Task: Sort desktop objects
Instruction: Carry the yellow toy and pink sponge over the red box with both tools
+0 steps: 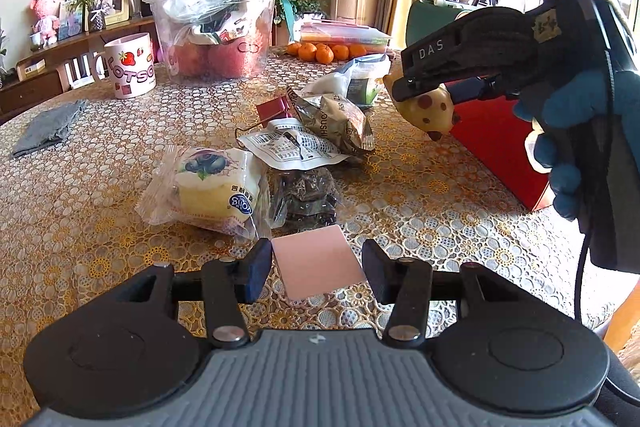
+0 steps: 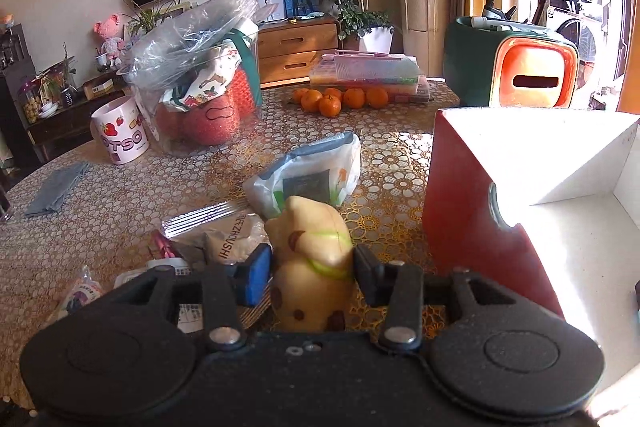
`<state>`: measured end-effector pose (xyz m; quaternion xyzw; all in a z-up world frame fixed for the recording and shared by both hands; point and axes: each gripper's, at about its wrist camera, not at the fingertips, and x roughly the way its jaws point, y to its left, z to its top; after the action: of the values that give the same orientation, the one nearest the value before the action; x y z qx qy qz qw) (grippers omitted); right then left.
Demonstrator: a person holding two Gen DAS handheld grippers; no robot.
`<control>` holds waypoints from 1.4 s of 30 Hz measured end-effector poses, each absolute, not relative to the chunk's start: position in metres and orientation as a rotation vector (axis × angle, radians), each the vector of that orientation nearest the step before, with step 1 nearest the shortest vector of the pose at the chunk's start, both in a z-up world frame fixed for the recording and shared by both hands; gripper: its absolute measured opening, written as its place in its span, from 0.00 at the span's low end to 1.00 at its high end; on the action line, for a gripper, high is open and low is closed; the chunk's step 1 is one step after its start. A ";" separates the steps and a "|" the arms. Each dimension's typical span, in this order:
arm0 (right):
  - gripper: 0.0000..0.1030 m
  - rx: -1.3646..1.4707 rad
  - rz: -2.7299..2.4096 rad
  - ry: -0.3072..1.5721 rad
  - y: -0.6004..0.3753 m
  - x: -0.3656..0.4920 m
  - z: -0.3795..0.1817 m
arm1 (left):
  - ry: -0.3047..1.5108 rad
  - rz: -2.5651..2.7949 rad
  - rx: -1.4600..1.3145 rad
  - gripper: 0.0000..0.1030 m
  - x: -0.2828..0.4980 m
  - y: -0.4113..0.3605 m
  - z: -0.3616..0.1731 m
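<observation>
My left gripper sits low over the table, shut on a flat pink pad that spans the gap between its pads. My right gripper is shut on a cream spotted toy animal with a green collar. In the left wrist view the right gripper carries the toy above the table, next to the red box. A gloved hand holds it. The box is open, with a white inside, and stands just right of the toy.
Snack packets lie in the middle: a blueberry cake, a dark packet, a foil pack and a white-green pack. Further back are a pink clip, a mug, a clear tub, oranges, a grey cloth and a green pen holder.
</observation>
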<state>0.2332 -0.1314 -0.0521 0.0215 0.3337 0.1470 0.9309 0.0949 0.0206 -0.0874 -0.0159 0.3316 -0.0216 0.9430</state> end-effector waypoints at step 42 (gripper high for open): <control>0.42 0.145 0.230 0.559 -0.317 0.180 0.018 | 0.534 -0.182 0.059 0.41 0.146 -0.099 0.011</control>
<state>0.1795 -0.3173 0.0180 0.0715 0.2753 0.1133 0.9520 0.1465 -0.0986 0.0108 0.0292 0.2636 -0.0898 0.9600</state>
